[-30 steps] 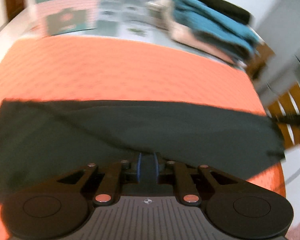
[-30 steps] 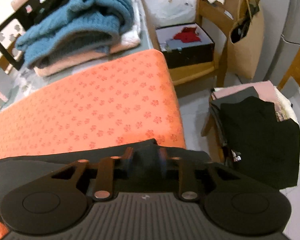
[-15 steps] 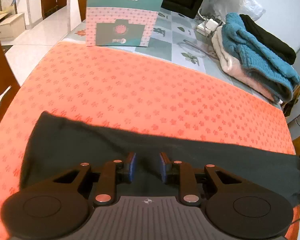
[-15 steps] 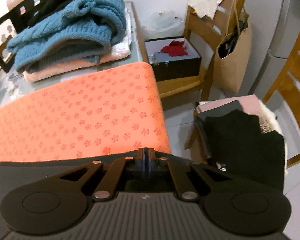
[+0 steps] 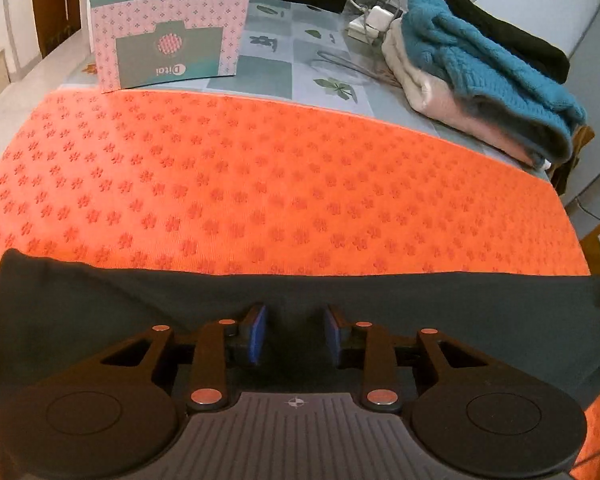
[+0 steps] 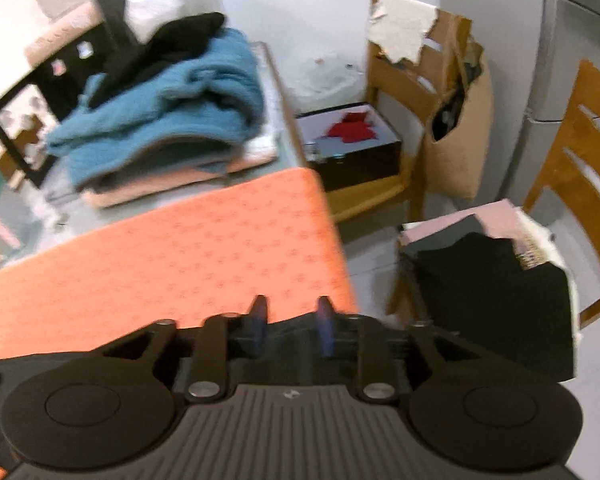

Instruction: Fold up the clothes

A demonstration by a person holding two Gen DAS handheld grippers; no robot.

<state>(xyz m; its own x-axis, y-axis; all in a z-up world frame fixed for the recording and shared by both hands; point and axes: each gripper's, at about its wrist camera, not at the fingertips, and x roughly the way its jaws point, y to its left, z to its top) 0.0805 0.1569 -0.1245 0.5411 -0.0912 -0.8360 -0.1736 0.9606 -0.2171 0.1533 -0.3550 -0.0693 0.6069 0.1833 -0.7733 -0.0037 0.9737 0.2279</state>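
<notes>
On the orange surface point(image 5: 284, 184) lies a long dark cloth point(image 5: 440, 308), flat under both. Left hand-held gripper point(image 5: 294, 334) and right hand-held gripper point(image 6: 290, 322) are open, holding nothing.

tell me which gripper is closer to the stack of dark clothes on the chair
Right. The right gripper is at the orange mat's end beside the chair stack; the left gripper sits mid-garment, with no chair stack in its view.
</notes>
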